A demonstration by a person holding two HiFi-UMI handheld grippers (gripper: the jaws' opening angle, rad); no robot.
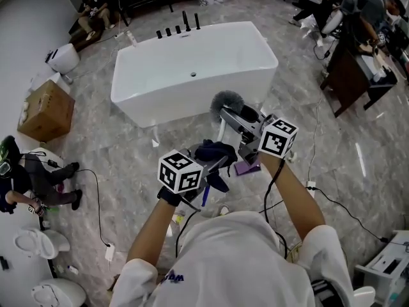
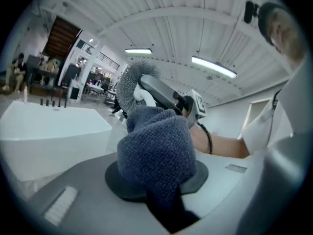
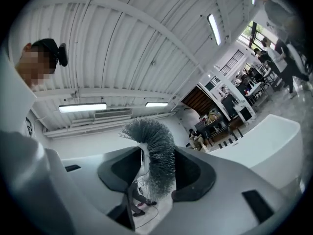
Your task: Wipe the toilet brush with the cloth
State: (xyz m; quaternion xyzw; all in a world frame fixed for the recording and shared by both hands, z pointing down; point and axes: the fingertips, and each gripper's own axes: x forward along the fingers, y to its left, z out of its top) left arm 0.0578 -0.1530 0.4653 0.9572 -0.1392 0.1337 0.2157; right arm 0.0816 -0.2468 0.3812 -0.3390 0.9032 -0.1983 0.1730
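Head view: grey bristly toilet brush (image 1: pixel 227 101).

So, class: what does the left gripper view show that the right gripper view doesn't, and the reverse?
Left gripper view only: the cloth pinched in the left tongs, with a forearm behind it. Right gripper view only: the insides of the right tongs, closed on the brush with its bristles between the pads. Both: the brush, the white tub and the ceiling strip lights.
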